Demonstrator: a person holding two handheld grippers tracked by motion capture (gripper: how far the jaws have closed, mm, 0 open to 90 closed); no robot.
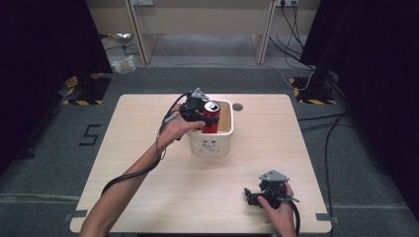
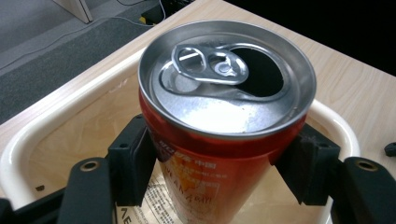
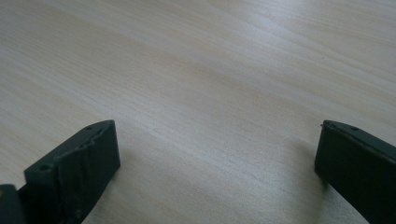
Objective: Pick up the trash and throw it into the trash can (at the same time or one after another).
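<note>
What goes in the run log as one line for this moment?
left tool: shut on opened red aluminium drink can | can: upright over cream plastic basket | right tool: open above light wooden table

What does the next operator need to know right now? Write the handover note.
Left gripper: shut on the red can, one pad on each side of its body, held upright over the cream bin.
Right gripper: open, holding nothing, resting low over the bare wooden table near the front right.
Can: already opened, tab lifted; its lower part sits inside the bin's rim. Whether it touches the bottom cannot be told.
Done: can picked up and brought into the bin.
Left: probably lower it fully, release, and withdraw the left gripper.
</note>
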